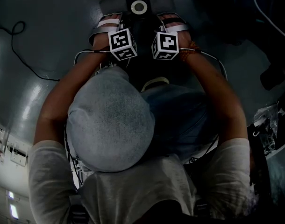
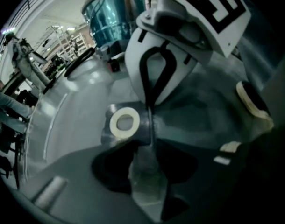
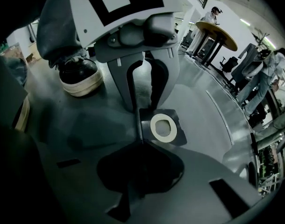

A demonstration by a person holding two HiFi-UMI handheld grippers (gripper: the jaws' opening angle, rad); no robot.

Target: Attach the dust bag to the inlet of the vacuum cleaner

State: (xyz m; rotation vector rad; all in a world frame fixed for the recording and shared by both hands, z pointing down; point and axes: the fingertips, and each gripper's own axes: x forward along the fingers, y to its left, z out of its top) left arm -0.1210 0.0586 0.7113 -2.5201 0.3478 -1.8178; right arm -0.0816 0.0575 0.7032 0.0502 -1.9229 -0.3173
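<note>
**Dust bag [image 1: 129, 6] on the glossy grey floor [image 1: 49, 45].** It lies at the top centre of the head view, just beyond the two marker cubes. Its visible face is a dark, roughly square collar with rounded corners. The collar carries a cream ring [image 3: 153, 126] around a round opening, and paler grey material shows along its borders. The right tool [image 3: 141, 141] enters from the bottom of the right gripper view, its jaws drawn together to a point on the collar's left edge at the lower corner. The left tool [image 2: 150, 134] stands at the upper corner of that same edge, its jaws partly apart with a pale strip showing between them. A teal drum [image 2: 115, 20] occupies the upper centre of the left gripper view.
</note>
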